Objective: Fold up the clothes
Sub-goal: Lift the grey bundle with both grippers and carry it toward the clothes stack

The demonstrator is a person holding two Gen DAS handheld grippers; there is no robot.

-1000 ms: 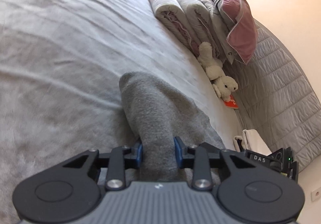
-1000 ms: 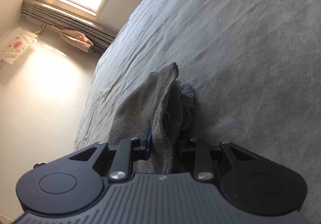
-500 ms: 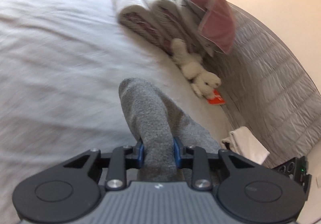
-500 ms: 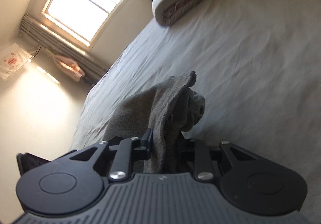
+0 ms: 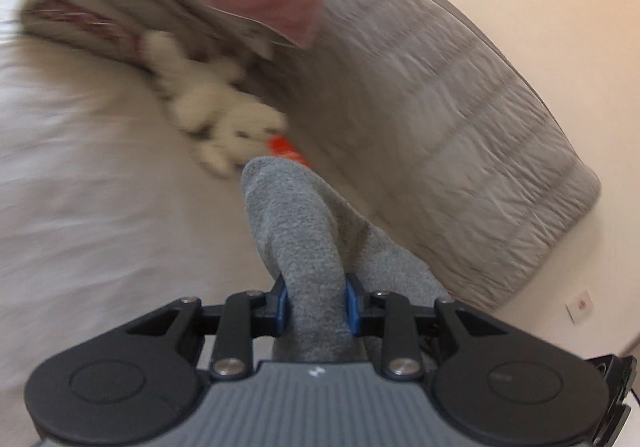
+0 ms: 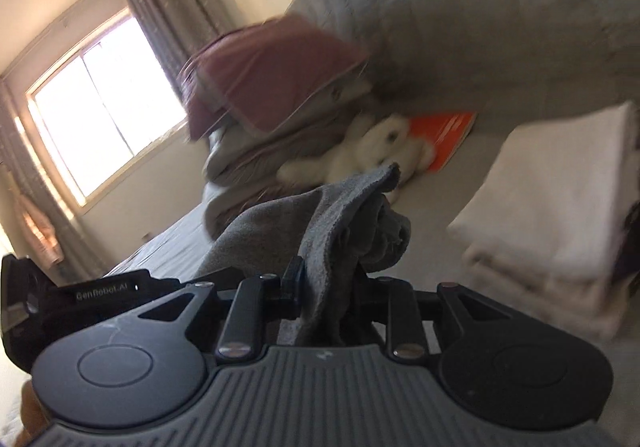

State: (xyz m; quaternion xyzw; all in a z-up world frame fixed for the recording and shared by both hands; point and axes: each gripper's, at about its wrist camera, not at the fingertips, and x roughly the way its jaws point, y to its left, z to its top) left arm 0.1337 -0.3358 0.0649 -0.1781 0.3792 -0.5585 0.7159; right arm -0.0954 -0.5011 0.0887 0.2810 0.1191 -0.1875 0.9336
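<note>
Your left gripper (image 5: pixel 315 305) and right gripper (image 6: pixel 326 287) each pinch the grey fleece garment (image 5: pixel 296 231), raised off the bed (image 5: pixel 80 207). No finished fold shows yet; I judge you're early, with laying flat and folding left.

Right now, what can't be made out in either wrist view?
- Grey garment: what kind it is; left wrist shows only a bunched fold, the rest behind the left gripper.
- Its lower part, right wrist: hidden behind the right gripper.
- Stuffed toy and folded bedding, left wrist: motion-blurred, no detail.
- Orange item, right wrist: the cover is unreadable, and the toy hides part of it.
- White folded stack: cut off at the right edge.
</note>
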